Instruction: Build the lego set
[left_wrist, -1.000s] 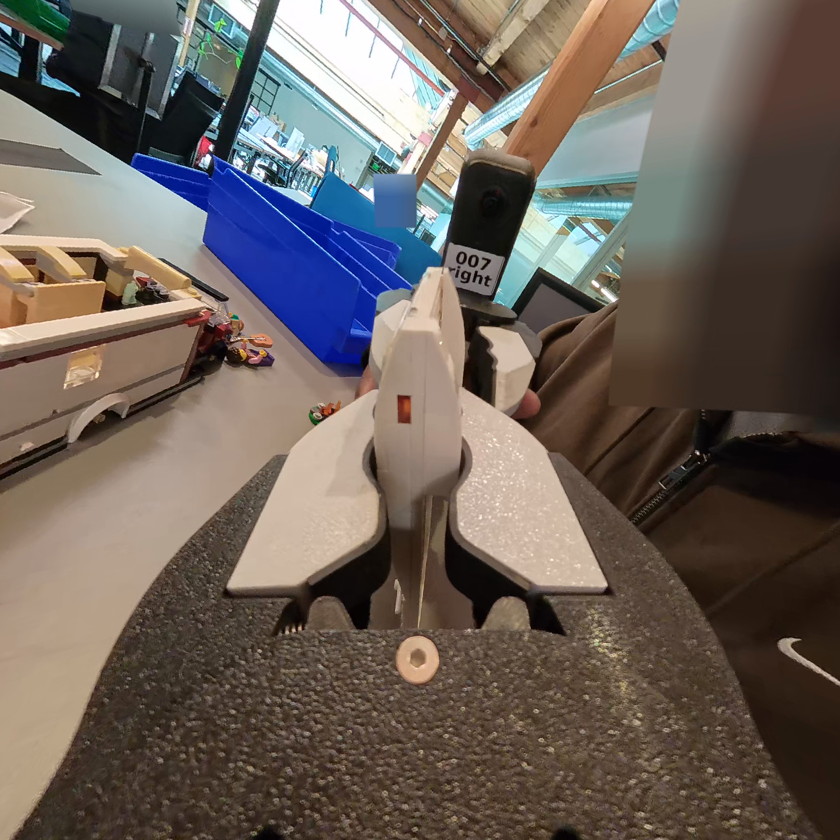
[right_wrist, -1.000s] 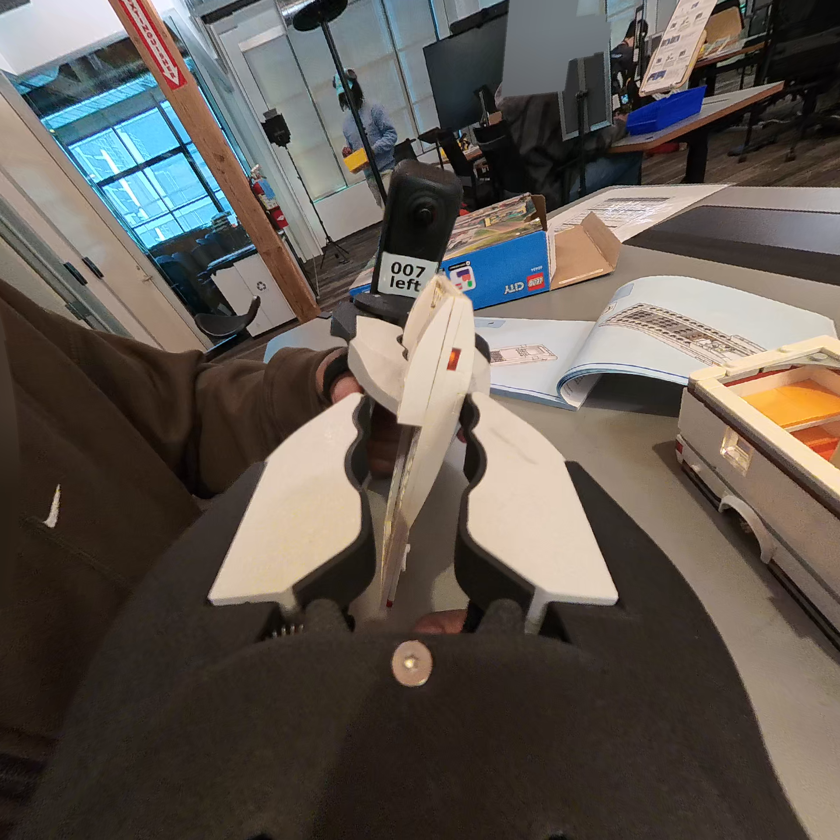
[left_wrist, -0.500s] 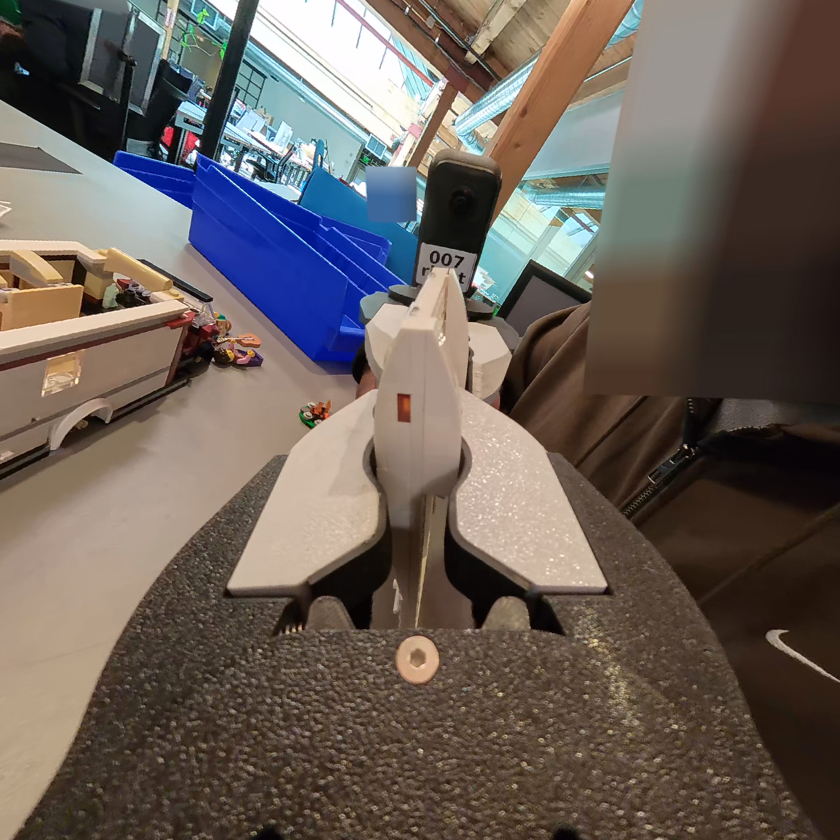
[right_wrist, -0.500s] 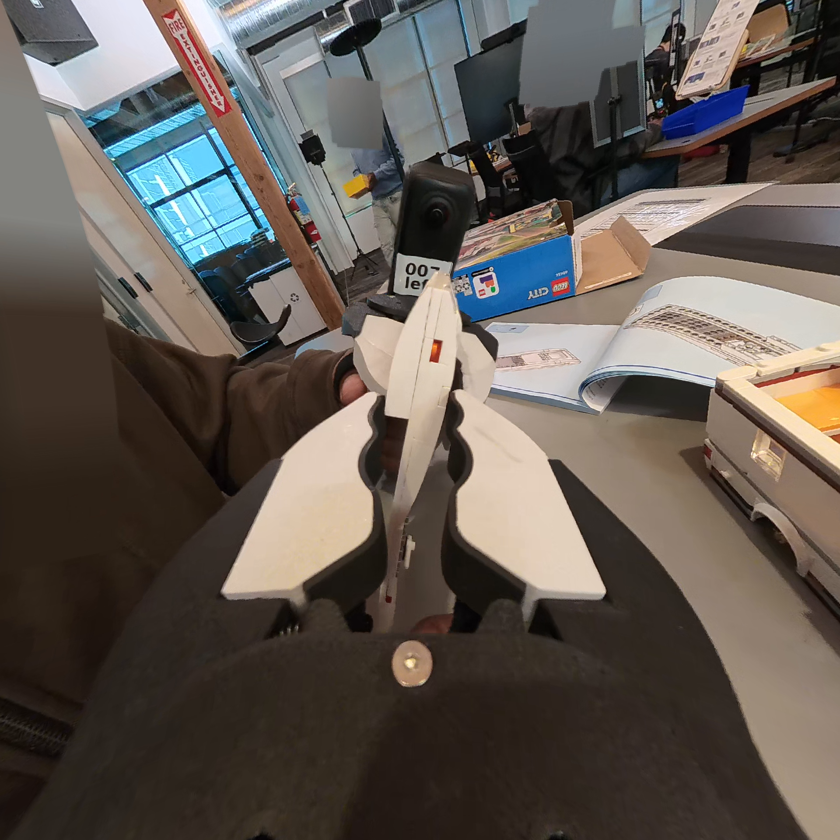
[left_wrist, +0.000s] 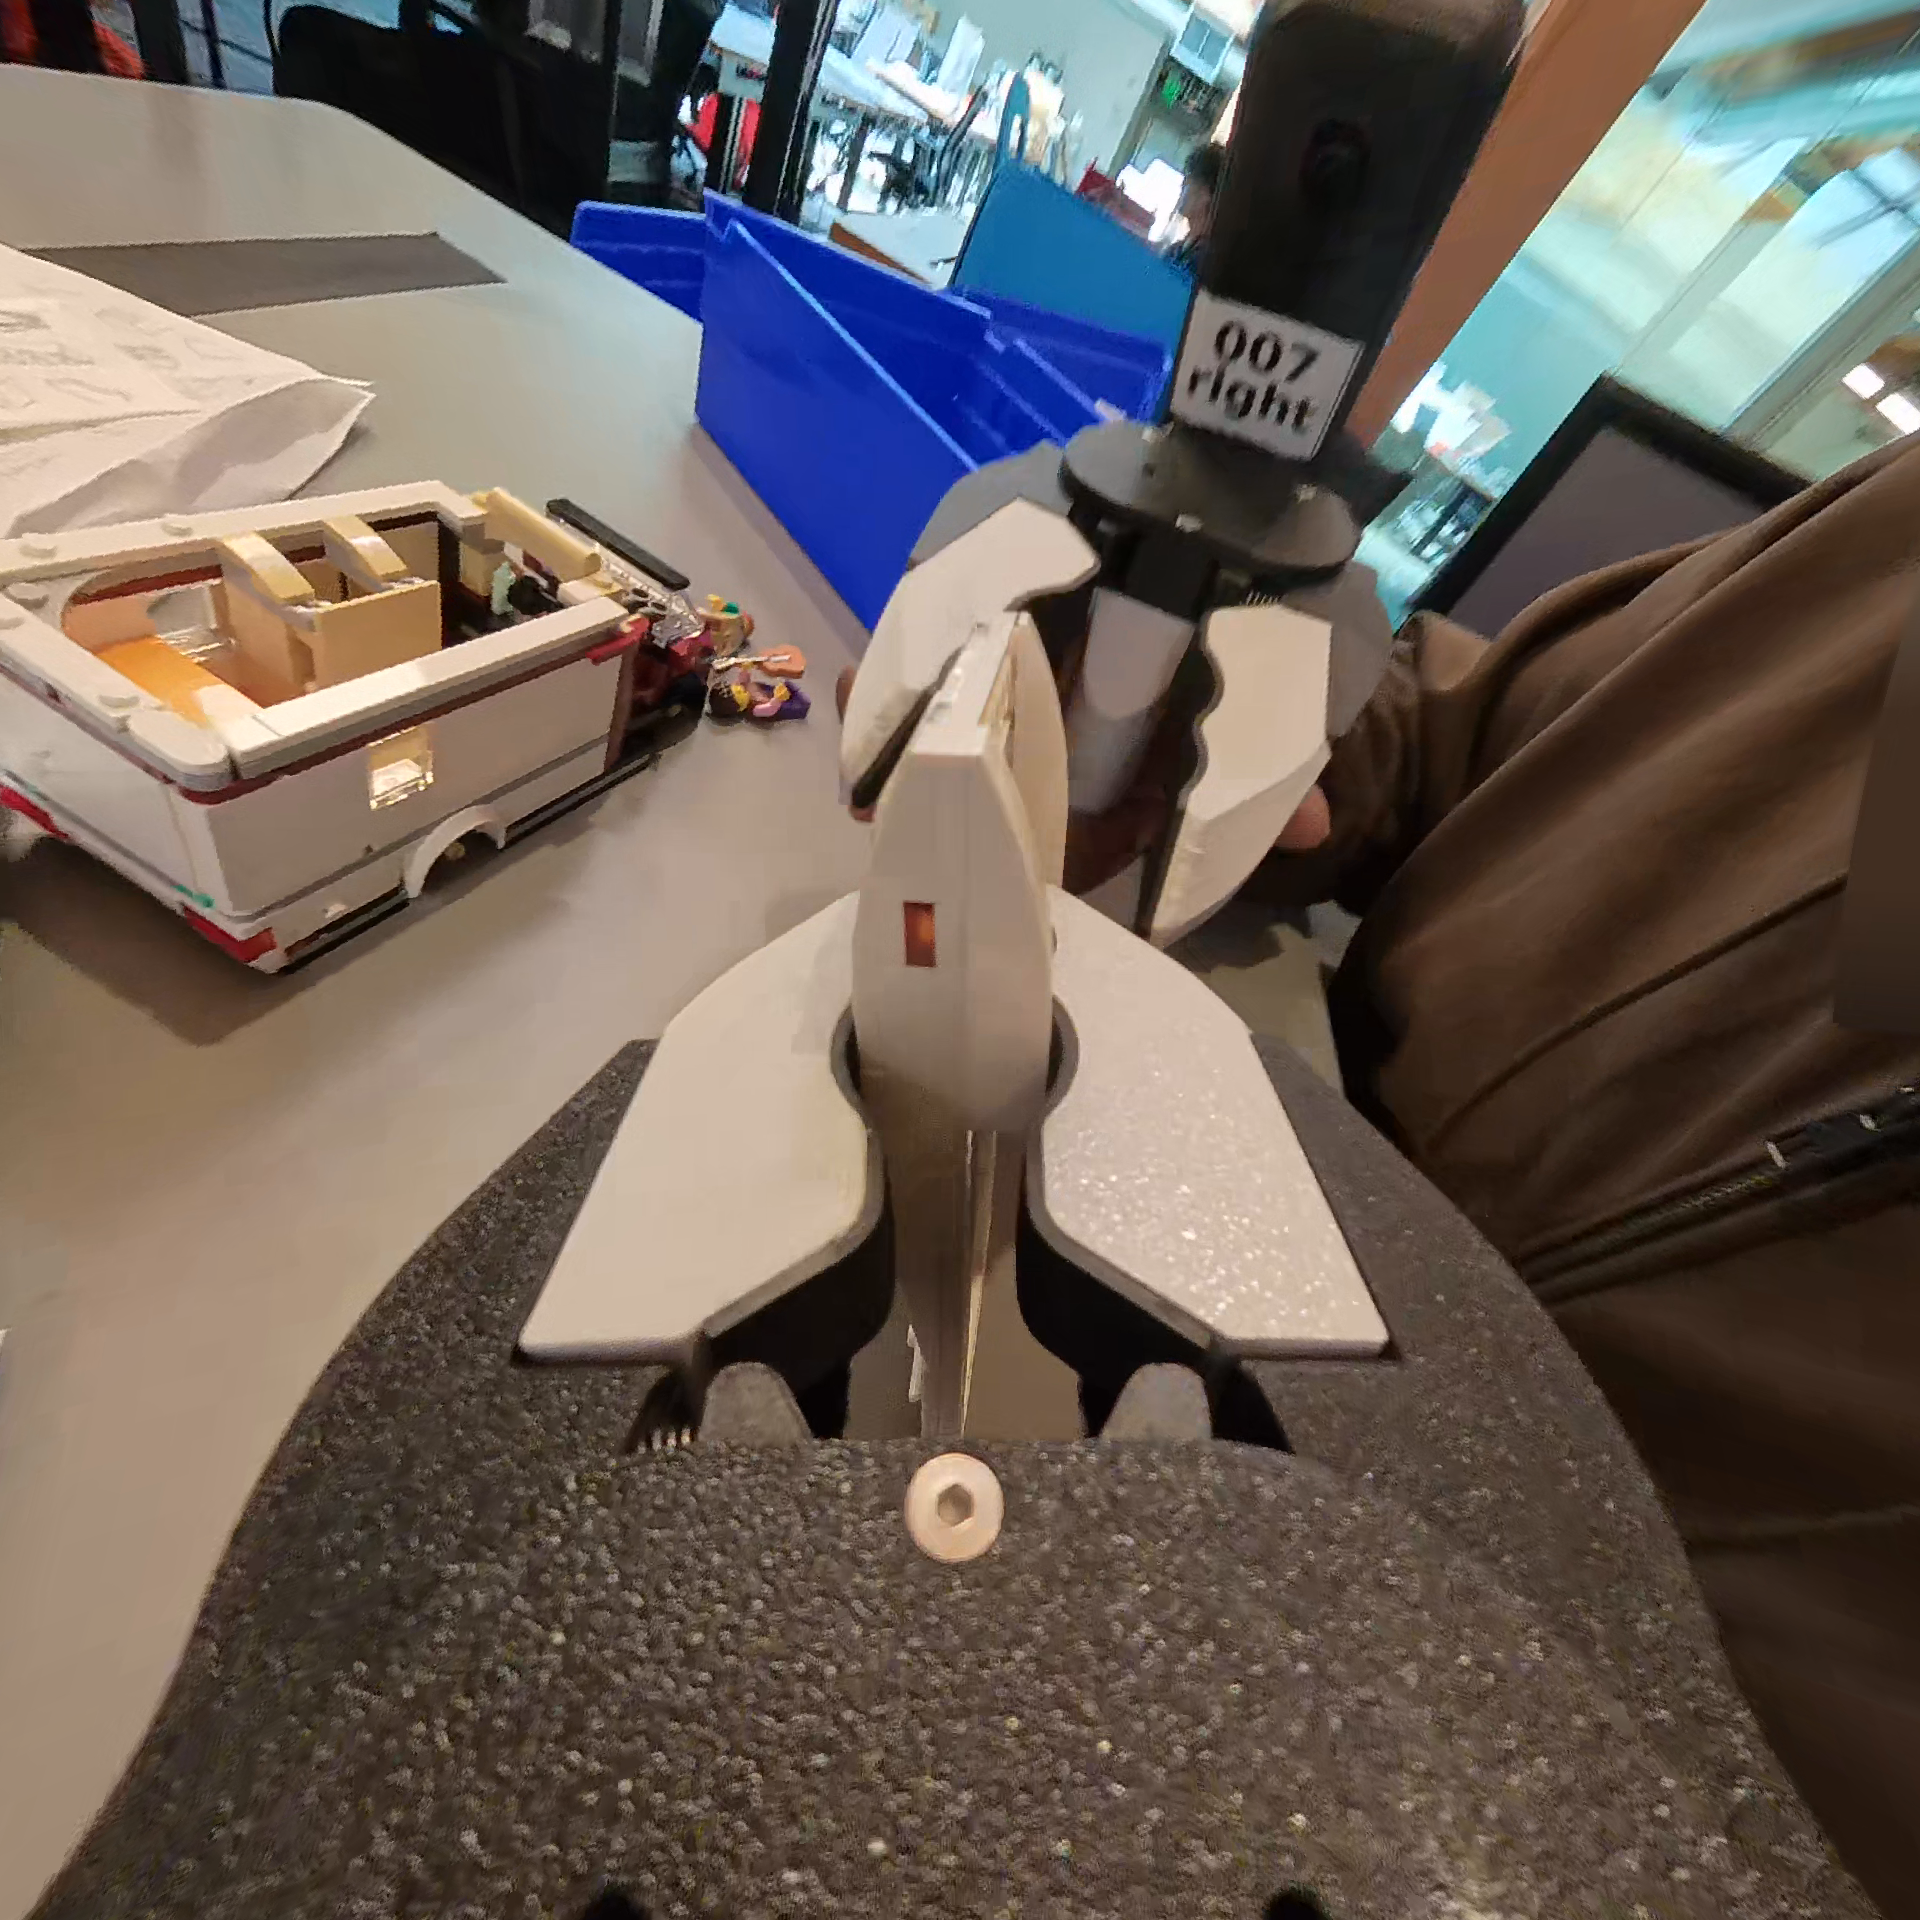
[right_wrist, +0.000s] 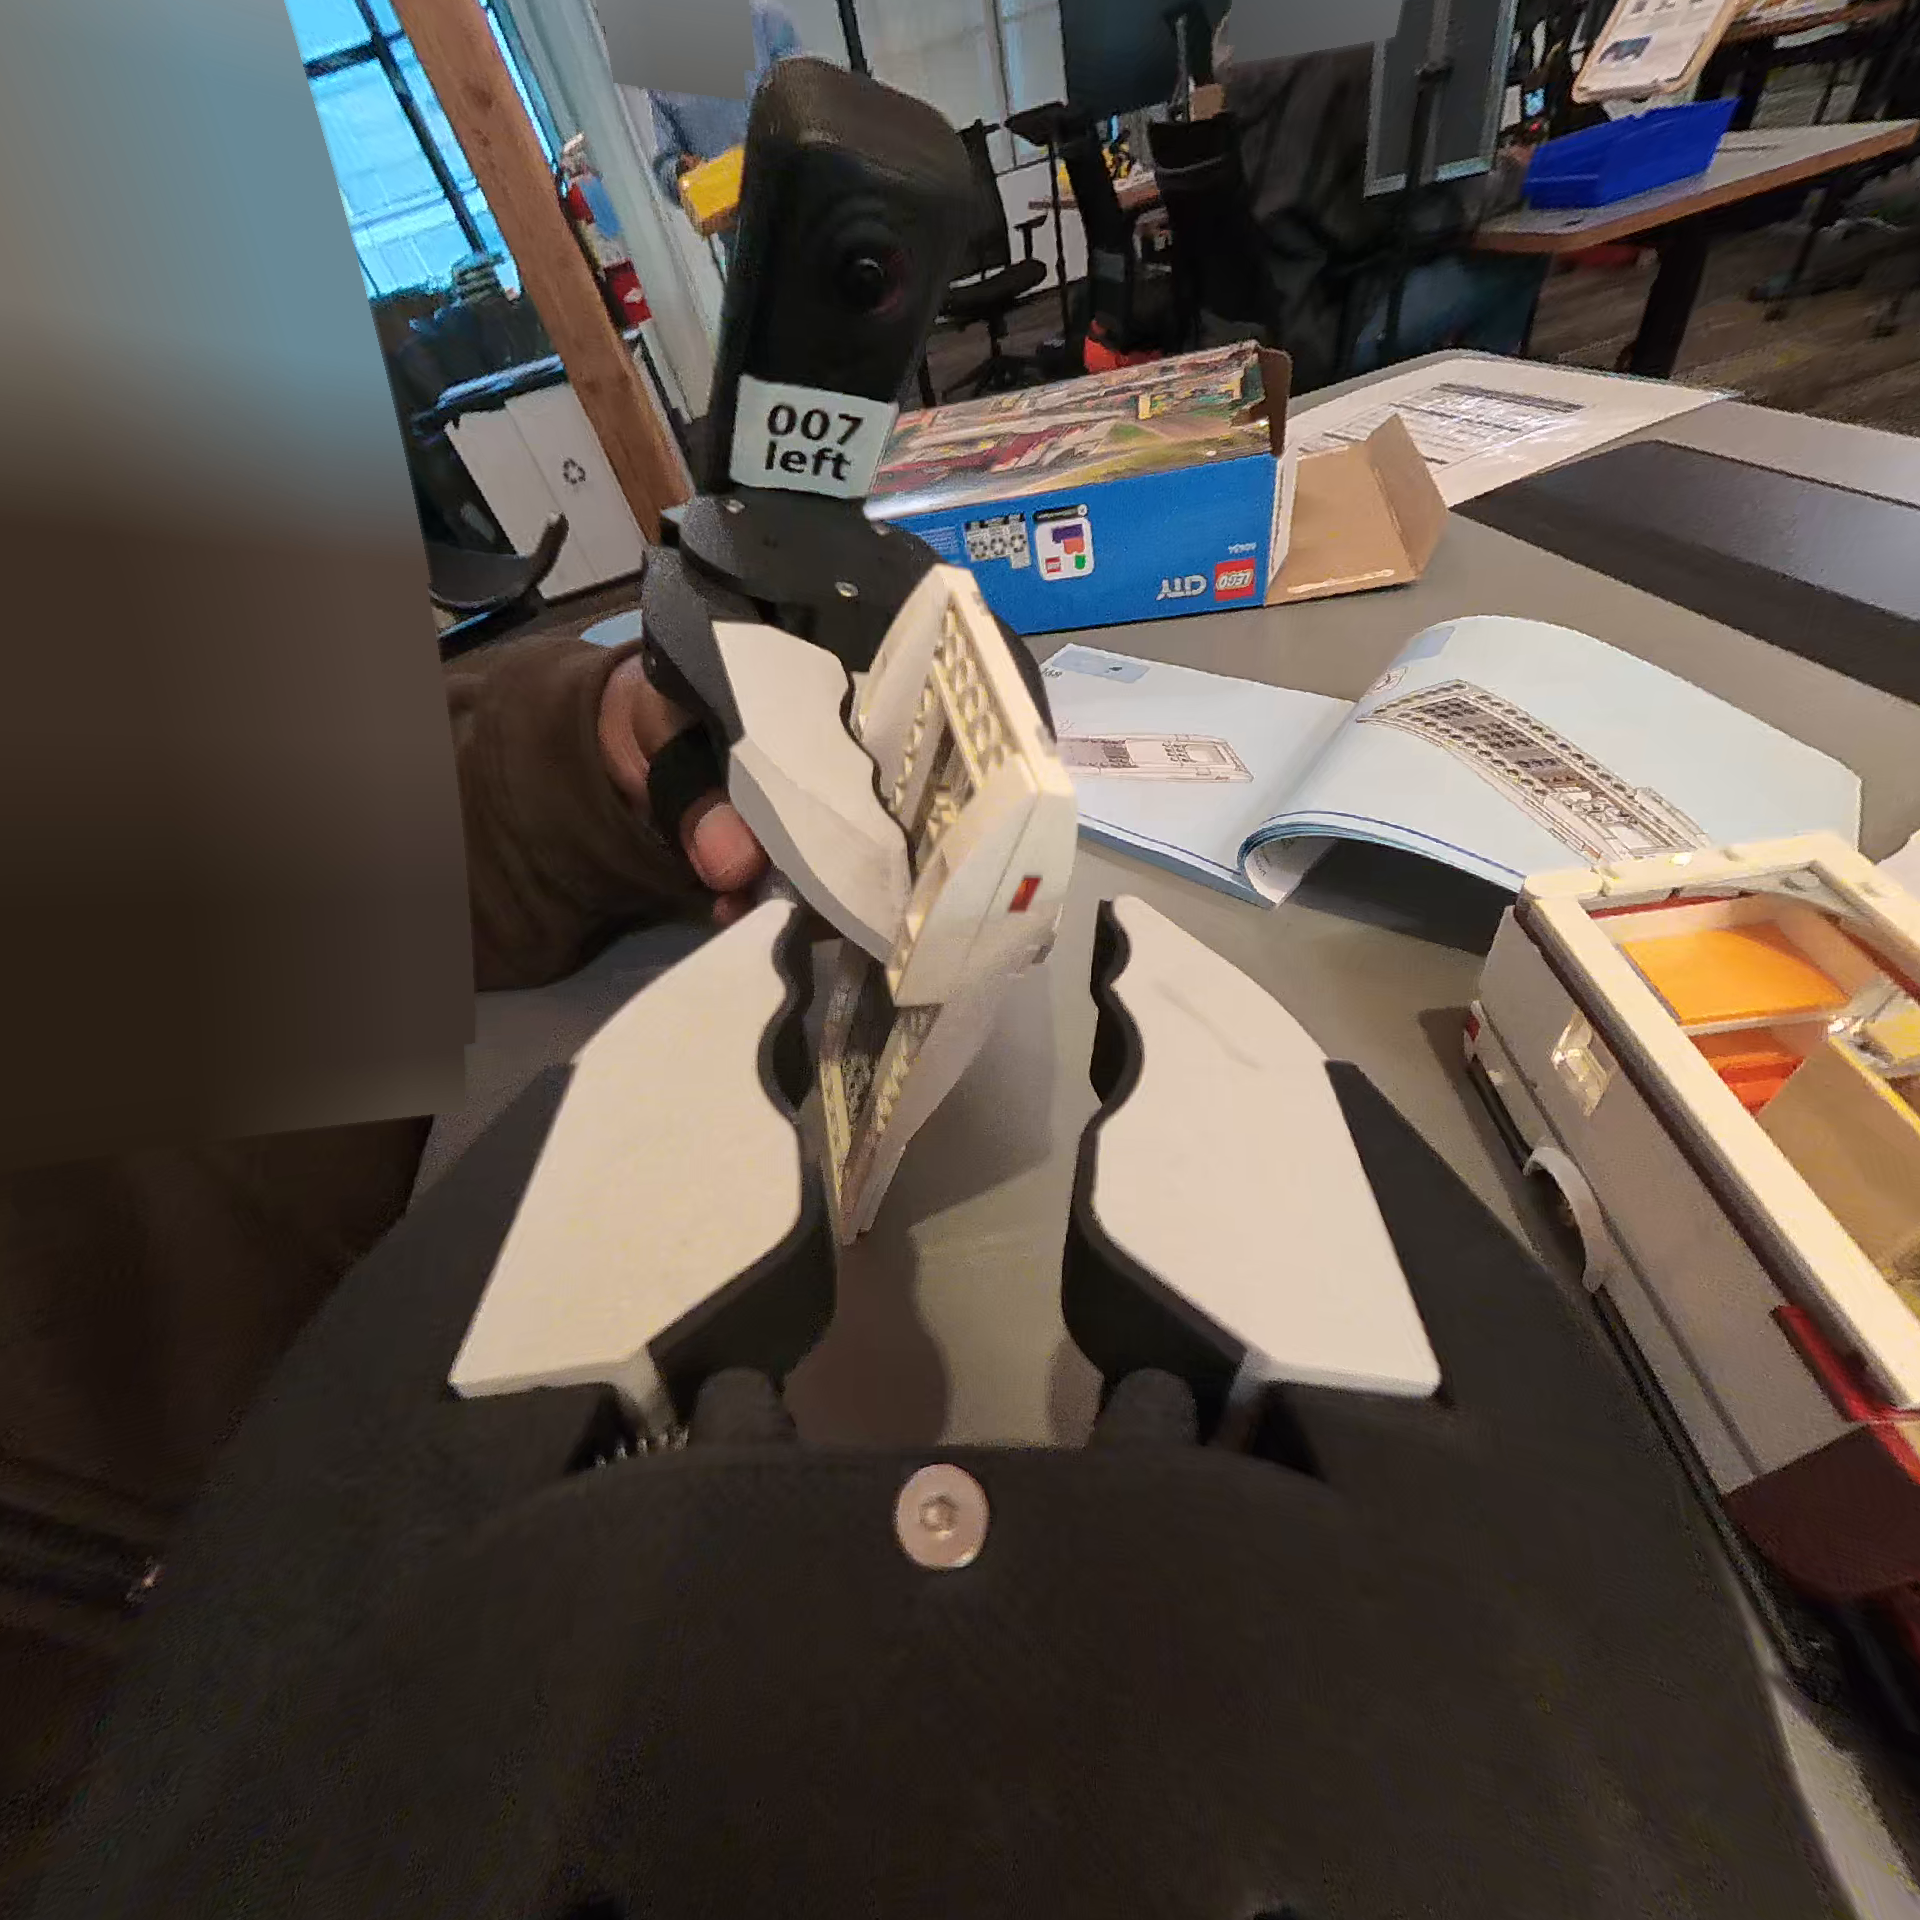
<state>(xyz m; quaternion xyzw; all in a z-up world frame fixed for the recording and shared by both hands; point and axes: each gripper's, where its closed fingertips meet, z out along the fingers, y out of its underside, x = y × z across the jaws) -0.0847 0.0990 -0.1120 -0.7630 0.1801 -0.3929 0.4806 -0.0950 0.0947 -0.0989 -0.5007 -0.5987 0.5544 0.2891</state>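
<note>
My left gripper (left_wrist: 951, 966) is shut on a white brick-built roof panel (left_wrist: 956, 883) with a small orange tile, held edge-on above the table. The panel also shows in the right wrist view (right_wrist: 977, 790), gripped by the left gripper's finger (right_wrist: 810, 769). My right gripper (right_wrist: 945, 925) is open. The panel's lower end hangs between its fingers, and the right pad (right_wrist: 1122, 966) stands well clear of it. In the left wrist view the right gripper (left_wrist: 1122, 727) faces me with its fingers spread. A roofless white camper model (left_wrist: 312, 707) stands on the grey table (left_wrist: 312, 1143).
Blue bins (left_wrist: 883, 384), small figures (left_wrist: 758, 675) and a white paper bag (left_wrist: 125, 395) lie beyond the camper. An open instruction booklet (right_wrist: 1455, 748) and a blue box (right_wrist: 1091, 520) sit behind the camper (right_wrist: 1714, 1091). A person's brown sleeve (left_wrist: 1610, 831) is close by. Less than 4 cm separates the two grippers' tips. My right tips are roughly 11 centimetres from the camper (right_wrist: 1714, 1091).
My right gripper closed on the panel half a second ago and has now opened, letting it go. The left gripper keeps hold. Both views have tilted down toward the table.
</note>
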